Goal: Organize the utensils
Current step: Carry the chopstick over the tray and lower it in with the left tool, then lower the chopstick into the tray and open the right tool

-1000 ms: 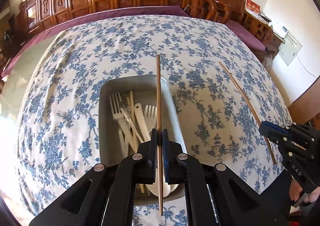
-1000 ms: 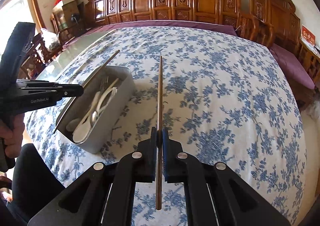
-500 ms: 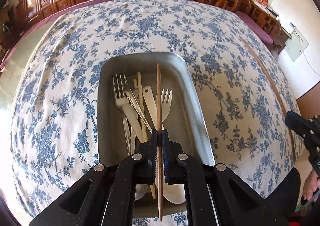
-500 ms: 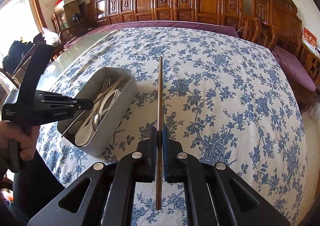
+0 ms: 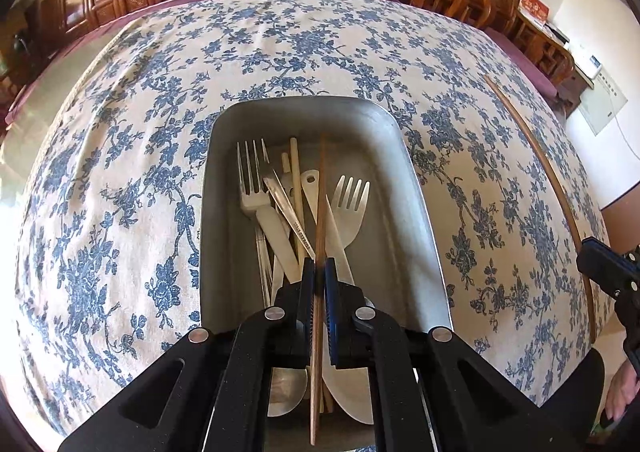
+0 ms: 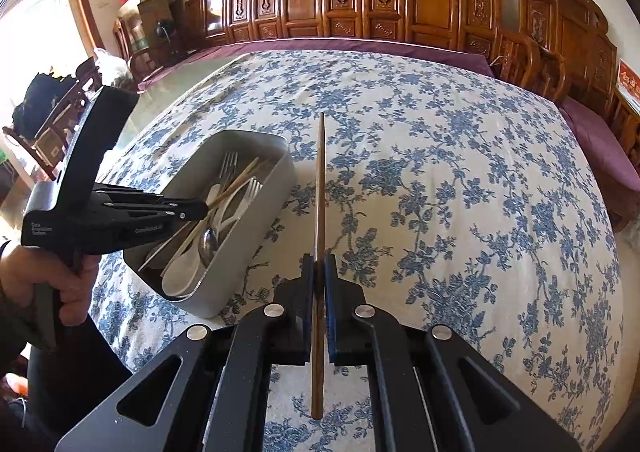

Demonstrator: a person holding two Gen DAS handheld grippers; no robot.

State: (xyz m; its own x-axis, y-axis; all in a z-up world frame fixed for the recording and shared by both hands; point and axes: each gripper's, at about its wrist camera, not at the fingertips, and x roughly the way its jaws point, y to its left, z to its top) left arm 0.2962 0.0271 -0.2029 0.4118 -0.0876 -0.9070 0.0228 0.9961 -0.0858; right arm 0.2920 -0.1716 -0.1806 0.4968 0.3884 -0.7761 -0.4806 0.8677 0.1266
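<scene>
Carved chairs (image 6: 400, 0) ring a floral tablecloth (image 6: 460, 192) bearing one metal tray (image 5: 420, 212) with two forks (image 5: 252, 180), spoons and pale chopsticks. Left gripper (image 5: 319, 272) pinches one brown chopstick (image 5: 321, 180) over the tray; right gripper (image 6: 319, 268) clamps a second (image 6: 320, 180) above the cloth.
</scene>
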